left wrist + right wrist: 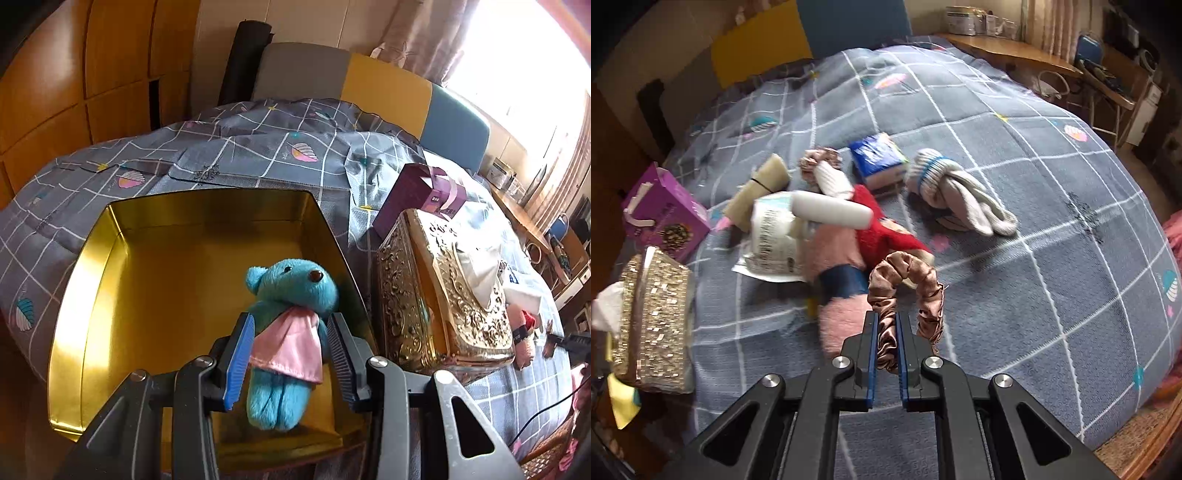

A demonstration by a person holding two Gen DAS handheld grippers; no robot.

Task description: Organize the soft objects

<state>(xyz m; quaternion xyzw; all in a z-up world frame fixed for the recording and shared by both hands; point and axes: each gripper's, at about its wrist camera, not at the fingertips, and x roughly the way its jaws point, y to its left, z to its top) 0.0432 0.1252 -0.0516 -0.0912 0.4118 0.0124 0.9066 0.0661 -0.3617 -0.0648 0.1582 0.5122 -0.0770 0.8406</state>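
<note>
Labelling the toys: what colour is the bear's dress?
Pink, on a blue bear; the dress shows best in the left wrist view.

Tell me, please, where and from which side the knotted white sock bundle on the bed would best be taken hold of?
Judging by its pose, grip the knotted sock bundle across the narrow waist just behind its blue-striped cuff, coming down from above. The bundle lies flat on the quilt with open fabric around it, and the waist looks slimmer than the bulging cuff end, so a claw could probably close around it without slipping off.

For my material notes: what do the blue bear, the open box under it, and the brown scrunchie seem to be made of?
Blue bear: fuzzy plush, with a shiny pink satin-like dress. Open box: probably tin, since its gold walls reflect like a mirror. Brown scrunchie: gathered glossy fabric, perhaps satin.
</note>
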